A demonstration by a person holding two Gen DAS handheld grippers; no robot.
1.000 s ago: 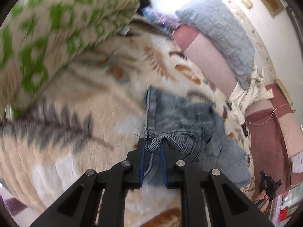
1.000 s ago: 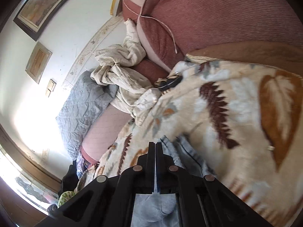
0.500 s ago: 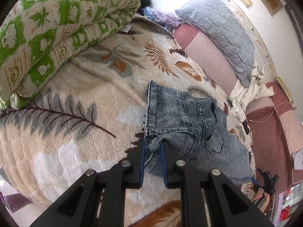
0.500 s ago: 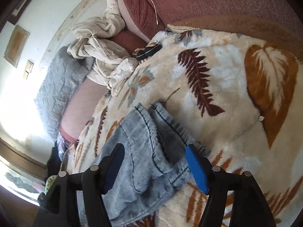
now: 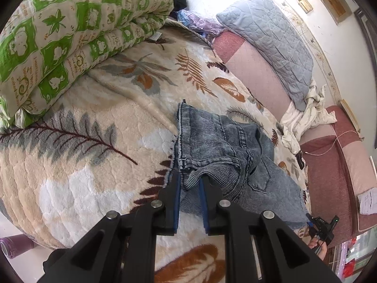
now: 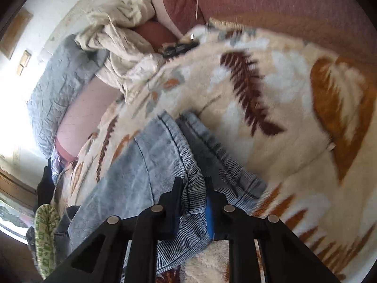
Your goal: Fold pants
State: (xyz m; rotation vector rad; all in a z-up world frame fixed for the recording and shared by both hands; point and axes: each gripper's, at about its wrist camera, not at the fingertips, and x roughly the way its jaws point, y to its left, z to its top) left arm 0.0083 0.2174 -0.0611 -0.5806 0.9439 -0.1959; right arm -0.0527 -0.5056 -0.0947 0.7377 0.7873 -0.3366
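a pair of faded blue-grey ribbed denim pants point(image 5: 219, 151) is seen lying rumpled near the middle of a cream plush blanket printed with brown, orange and grey leaves point(image 5: 99, 160), which covers a bed. the fabric is bunched in loose folds, with a stitched hem along its far left edge and a paler, flatter panel spread to the right. a fold of the near edge is pinched between the blue pads of the black left gripper point(image 5: 190, 184), whose jaws are closed down on the cloth. in the right wrist view, the black right gripper point(image 6: 192, 186) has just been closing, and a ridge of the denim is now clamped between its narrow jaws. a rolled green-and-cream patterned quilt point(image 5: 70, 30) is seen at the far left, well apart from the pants.
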